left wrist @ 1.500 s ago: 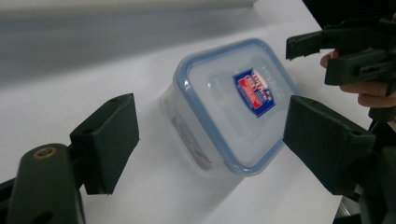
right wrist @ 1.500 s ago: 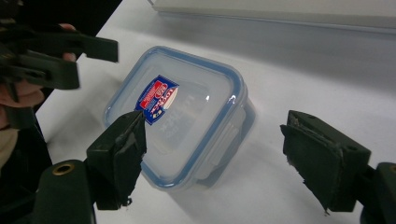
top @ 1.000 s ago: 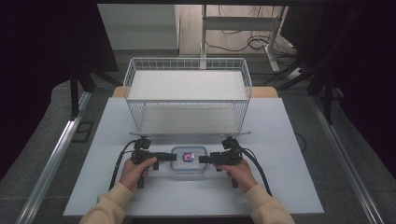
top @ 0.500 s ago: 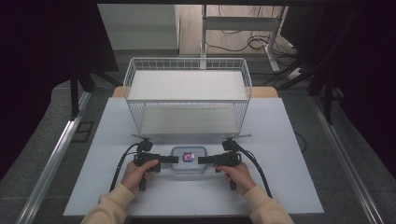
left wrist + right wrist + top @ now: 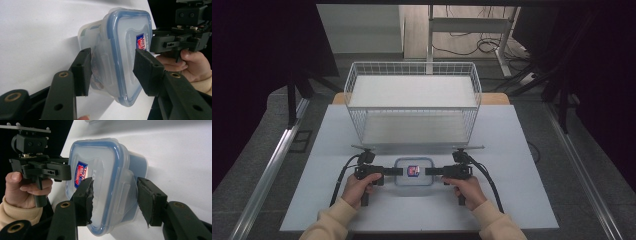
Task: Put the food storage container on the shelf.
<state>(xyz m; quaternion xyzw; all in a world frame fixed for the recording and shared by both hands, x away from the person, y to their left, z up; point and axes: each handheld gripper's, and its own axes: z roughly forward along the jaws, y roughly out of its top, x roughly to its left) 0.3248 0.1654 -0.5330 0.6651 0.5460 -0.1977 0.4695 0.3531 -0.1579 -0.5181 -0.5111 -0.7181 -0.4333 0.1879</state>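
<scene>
Since the earlier frame both grippers have been drawn in against the ends of the food container [image 5: 413, 171], and their jaws have just been closing with its side flaps between them. The container is set near the front edge of the worktop [image 5: 522, 200], midway between its left and right edges, lid up, with a red and blue label [image 5: 413, 170] on the clear, blue-rimmed lid.

The left gripper [image 5: 390, 171] is held level at the container's left end; in the left gripper view [image 5: 110, 71] one jaw is pressed on the lid and the other on the flap at the container's side, so that end is gripped. The right gripper [image 5: 433, 171] is held at the opposite end; in the right gripper view [image 5: 113, 200] one pad is laid on the lid, while a gap is seen between the other pad and the flap.

Farther back, a white wire basket [image 5: 412, 67] is placed toward the rear edge.
</scene>
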